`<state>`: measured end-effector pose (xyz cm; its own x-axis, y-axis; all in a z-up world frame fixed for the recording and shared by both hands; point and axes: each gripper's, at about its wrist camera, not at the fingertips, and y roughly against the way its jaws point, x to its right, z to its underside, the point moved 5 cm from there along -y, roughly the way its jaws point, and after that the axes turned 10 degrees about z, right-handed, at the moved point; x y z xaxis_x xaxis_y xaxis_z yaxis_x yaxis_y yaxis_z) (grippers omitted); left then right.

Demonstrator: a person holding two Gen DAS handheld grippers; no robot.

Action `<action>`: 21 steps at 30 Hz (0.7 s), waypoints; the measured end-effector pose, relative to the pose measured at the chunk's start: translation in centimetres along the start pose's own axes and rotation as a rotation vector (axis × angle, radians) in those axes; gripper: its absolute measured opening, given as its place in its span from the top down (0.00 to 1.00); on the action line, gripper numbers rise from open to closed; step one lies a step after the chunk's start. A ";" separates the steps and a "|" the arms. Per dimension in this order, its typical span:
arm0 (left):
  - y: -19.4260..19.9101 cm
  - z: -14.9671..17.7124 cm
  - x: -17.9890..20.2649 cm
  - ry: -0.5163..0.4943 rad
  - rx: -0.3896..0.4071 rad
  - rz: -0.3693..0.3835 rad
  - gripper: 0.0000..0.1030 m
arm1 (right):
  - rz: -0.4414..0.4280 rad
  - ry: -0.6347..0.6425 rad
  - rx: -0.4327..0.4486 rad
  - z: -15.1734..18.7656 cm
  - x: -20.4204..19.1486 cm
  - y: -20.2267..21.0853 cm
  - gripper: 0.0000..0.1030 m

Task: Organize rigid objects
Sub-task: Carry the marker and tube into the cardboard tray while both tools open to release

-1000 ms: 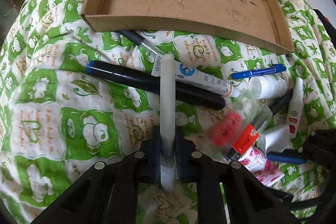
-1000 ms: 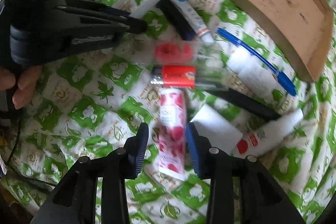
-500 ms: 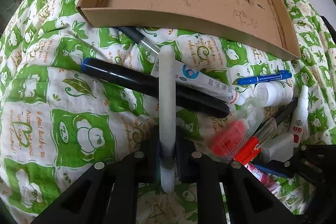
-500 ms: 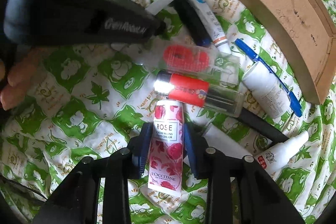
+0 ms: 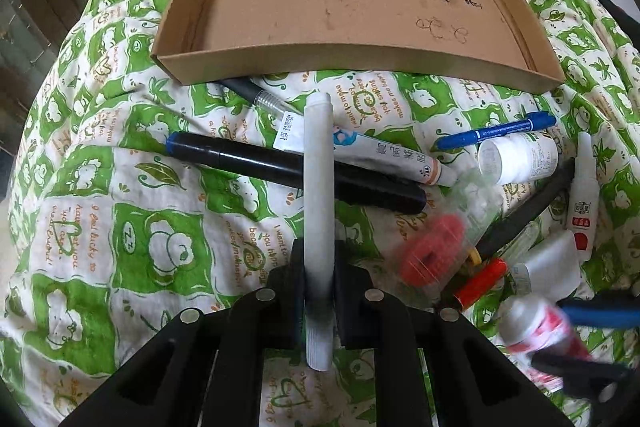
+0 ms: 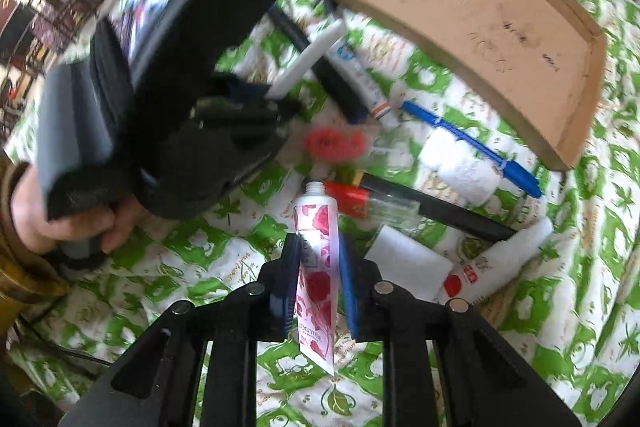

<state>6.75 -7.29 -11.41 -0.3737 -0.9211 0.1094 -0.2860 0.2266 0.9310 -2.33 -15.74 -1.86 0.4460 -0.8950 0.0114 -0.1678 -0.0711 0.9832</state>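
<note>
The cardboard tray [image 5: 516, 11] lies on the green bed cover [image 5: 100, 187] and it has nothing inside, so I judge you are near the start of the task. Your left gripper [image 5: 318, 291] has its fingers clenched on the white pen [image 5: 318, 187], which points toward the tray. Your right gripper [image 6: 320, 291] has its fingers closed around the rose cream tube [image 6: 318, 267], lifted off the cover. The black marker [image 5: 248, 163], the blue pen [image 5: 496, 129], the small white bottle [image 5: 520, 157] and the other small things are still outside the tray.
</note>
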 end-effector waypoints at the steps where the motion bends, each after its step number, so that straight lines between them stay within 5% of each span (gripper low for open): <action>1: 0.3 0.0 0.2 -0.001 0.002 0.000 0.89 | -0.002 -0.011 0.005 -0.1 0.4 0.4 0.82; 15: 3.9 1.0 2.8 -0.022 0.053 0.013 0.89 | -0.018 -0.114 0.054 -1.9 6.7 3.7 0.82; 21: 7.6 -0.3 3.0 0.004 0.113 0.079 0.89 | -0.021 -0.168 0.093 -0.9 5.0 4.3 0.82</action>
<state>3.71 -8.47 -3.90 -0.3953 -0.9002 0.1827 -0.3538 0.3328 0.8741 0.00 -20.16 2.56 0.2987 -0.9532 -0.0470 -0.2439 -0.1238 0.9619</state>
